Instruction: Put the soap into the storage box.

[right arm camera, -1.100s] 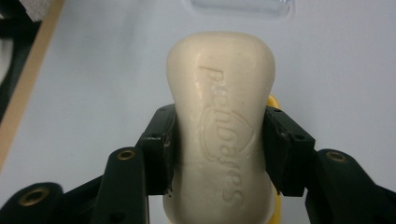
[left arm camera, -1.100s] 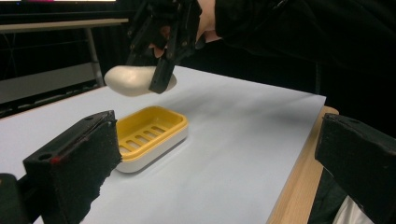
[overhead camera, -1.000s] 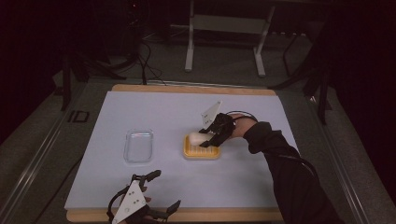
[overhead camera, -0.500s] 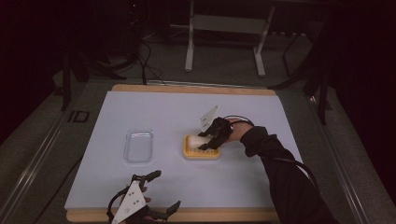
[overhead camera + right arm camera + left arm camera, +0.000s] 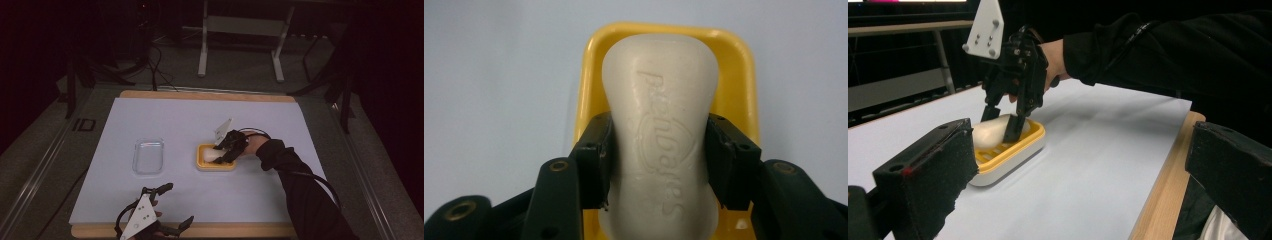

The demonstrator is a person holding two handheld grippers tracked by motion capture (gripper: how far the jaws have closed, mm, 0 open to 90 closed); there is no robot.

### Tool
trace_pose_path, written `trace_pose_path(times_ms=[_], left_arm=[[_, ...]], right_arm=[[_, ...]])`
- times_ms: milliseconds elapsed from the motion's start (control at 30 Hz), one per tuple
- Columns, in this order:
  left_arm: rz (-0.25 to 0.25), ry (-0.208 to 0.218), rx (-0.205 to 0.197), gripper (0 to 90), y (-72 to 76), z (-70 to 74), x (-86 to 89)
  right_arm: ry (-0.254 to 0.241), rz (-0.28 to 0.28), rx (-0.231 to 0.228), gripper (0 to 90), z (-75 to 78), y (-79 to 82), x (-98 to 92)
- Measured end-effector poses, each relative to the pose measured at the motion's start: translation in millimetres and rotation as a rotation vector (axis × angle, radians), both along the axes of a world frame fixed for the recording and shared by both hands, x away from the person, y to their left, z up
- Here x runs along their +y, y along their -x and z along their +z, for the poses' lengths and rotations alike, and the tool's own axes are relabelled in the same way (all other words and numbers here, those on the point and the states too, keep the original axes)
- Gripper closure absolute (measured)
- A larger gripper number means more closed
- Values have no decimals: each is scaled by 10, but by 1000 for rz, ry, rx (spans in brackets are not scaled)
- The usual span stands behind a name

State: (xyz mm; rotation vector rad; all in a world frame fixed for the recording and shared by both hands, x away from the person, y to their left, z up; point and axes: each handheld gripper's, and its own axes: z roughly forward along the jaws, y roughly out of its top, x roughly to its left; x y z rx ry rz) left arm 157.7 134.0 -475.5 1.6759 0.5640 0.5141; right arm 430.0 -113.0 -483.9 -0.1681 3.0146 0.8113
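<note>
A wooden table (image 5: pixel 210 95) carries a pale sheet (image 5: pixel 175 120) that covers nearly all of its top, leaving a strip of bare wood along the far and near edges. Directly on the sheet lie two things: a clear plastic lid (image 5: pixel 148 156), left of the middle, and a yellow soap dish (image 5: pixel 204 165), just right of the middle. The two sit near each other but apart.

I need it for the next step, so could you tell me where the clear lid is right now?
In the high view the clear lid lies flat on the white mat, left of the yellow soap dish.
</note>
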Motion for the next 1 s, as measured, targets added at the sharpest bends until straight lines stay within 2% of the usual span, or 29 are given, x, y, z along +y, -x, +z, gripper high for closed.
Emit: trace_pose_path(times_ms=[133,433,600,800,1000], left_arm=[[-1,-2,0,2,1,-1,-1],[-5,-3,2,2,0,-5,-5],[-10,-6,4,2,-3,-7,-8],[-11,-7,6,2,-8,-9,-10],[-11,-10,6,2,-9,-10,-13]], right_arm=[[19,-3,15,495,-56,-11,26],[27,0,1,493,-117,-43,46],[33,-22,3,475,-139,-60,54],[35,-38,31,443,-52,-93,40],[54,-60,26,430,64,-104,-4]])
